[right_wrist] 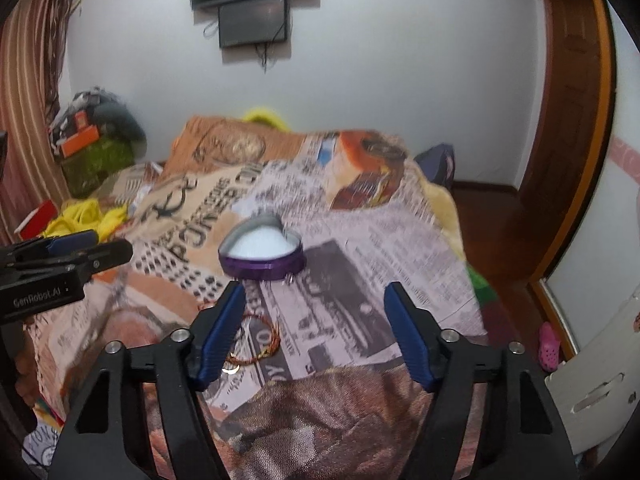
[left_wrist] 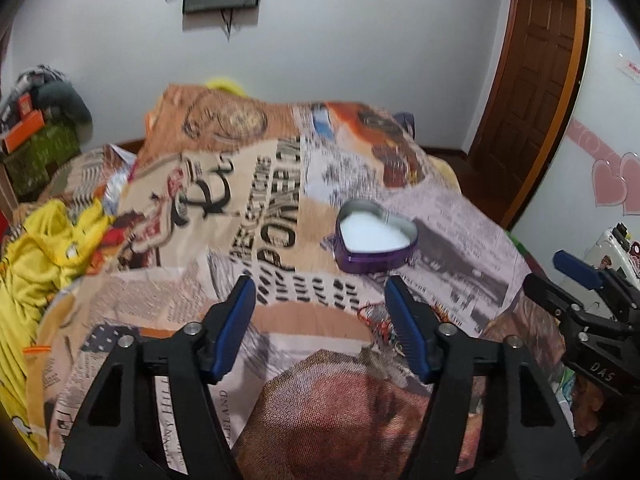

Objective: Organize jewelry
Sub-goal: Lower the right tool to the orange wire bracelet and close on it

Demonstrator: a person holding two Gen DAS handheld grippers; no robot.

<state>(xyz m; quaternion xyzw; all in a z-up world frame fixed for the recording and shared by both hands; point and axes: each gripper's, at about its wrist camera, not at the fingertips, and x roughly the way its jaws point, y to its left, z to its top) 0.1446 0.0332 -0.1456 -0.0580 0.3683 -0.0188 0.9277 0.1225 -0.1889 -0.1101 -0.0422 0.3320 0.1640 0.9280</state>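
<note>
A purple heart-shaped tin with a white lining stands open on the printed bedspread; it also shows in the right wrist view. A thin orange-gold bracelet lies on the spread nearer me, partly hidden by a finger; in the left wrist view its beaded edge shows beside the right finger. My left gripper is open and empty, above the spread short of the tin. My right gripper is open and empty, just above the bracelet.
The bedspread covers a bed. Yellow cloth lies at the left. Boxes and clutter stand at the back left. A wooden door is at the right. A screen hangs on the wall.
</note>
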